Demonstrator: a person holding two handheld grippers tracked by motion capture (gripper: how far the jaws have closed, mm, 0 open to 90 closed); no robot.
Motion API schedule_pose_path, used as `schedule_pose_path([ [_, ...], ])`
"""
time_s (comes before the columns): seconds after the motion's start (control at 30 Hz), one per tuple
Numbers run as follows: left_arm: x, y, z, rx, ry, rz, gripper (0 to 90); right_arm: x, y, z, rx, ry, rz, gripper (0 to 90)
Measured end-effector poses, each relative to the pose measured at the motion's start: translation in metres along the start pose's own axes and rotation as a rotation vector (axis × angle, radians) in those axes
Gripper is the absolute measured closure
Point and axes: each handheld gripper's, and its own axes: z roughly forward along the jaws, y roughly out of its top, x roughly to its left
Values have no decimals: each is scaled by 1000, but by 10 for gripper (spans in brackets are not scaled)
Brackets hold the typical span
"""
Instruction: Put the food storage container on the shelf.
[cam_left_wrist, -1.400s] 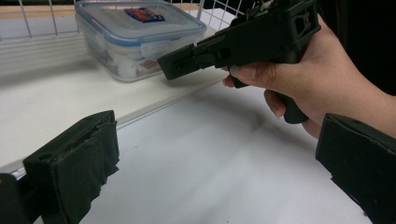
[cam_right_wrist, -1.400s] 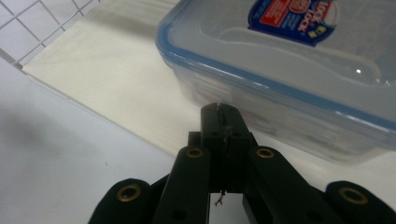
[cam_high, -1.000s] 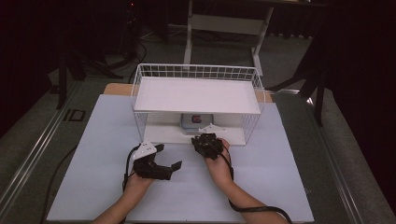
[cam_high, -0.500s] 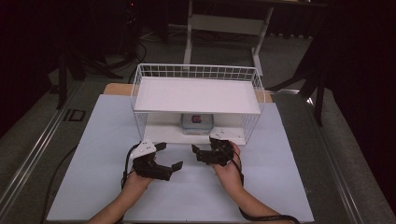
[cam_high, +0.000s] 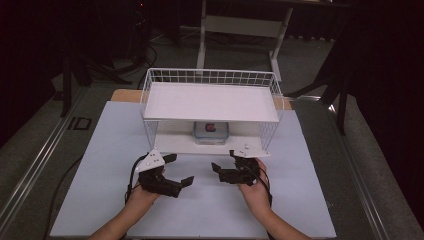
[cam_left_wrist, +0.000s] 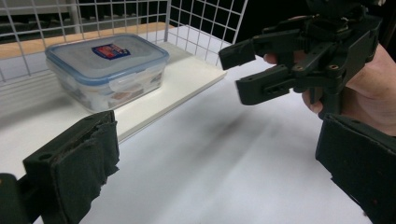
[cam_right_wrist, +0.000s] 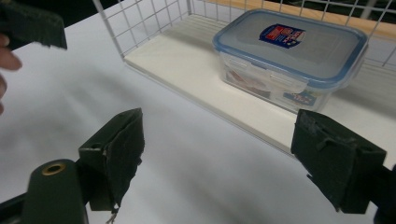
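A clear plastic food box (cam_high: 211, 132) with a blue-rimmed lid and a red-and-blue label sits on the lower shelf of a white wire rack (cam_high: 210, 102). In the left gripper view the box (cam_left_wrist: 107, 70) lies ahead on the left. In the right gripper view the box (cam_right_wrist: 292, 56) lies ahead on the right. My left gripper (cam_high: 179, 169) rests open on the white mat in front of the rack, its jaws (cam_left_wrist: 215, 163) wide with nothing between them. My right gripper (cam_high: 223, 160) faces it, open; its jaws (cam_right_wrist: 224, 154) have just been opening and are empty.
The rack's white upper shelf (cam_high: 210, 100) has a wire rim around it. A white mat (cam_high: 300, 200) covers the table, with a wooden edge (cam_high: 125, 95) showing behind the rack. Dark stands and a white frame (cam_high: 240, 25) stand beyond the table. The right gripper (cam_left_wrist: 240, 70) shows close ahead in the left gripper view.
My right gripper has pulled back from the front of the lower shelf, toward the person and to the right, and its jaws have spread. The box stays on the shelf. The left gripper kept still.
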Motion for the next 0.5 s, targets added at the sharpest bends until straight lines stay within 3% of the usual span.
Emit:
schedule_pose_path([
  [0.17,1,0,-9,0,7,5,5,-4,-3,-14,-13,20,20,171],
  [0.5,1,-6,-18,12,15,9,5,-4,-11,-39,-22,30,10,171],
])
